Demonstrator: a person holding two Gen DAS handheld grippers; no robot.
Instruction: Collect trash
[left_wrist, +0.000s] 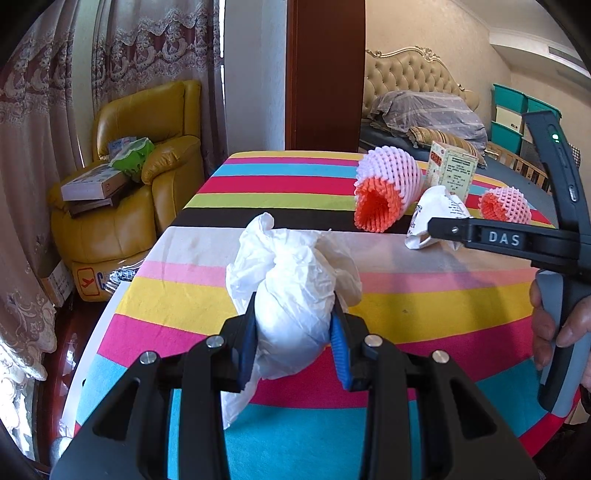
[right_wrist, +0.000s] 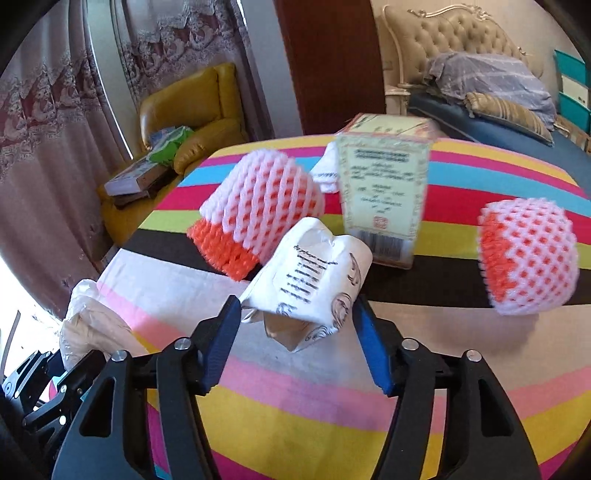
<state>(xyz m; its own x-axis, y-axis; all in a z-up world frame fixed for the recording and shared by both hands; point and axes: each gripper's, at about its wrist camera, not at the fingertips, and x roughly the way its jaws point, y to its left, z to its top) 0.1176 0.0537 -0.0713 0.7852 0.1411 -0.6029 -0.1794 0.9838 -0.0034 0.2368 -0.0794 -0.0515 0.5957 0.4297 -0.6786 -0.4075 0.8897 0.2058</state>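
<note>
While a striped tablecloth fills the left wrist view, the left gripper is seen clenched on a crumpled white plastic bag, the blue pads pressed into both sides of it near the camera. Farther right, a printed paper wrapper lies on the cloth, met by the tip of the right gripper, which is held by a hand at the right edge. Behind it, two foam fruit nets and a small carton are seen. In the right wrist view, the right gripper is set around the printed paper wrapper; the jaws stand at its sides, but whether they press on it cannot be told. A carton stands just behind, with a foam net to its left and another at the right.
</note>
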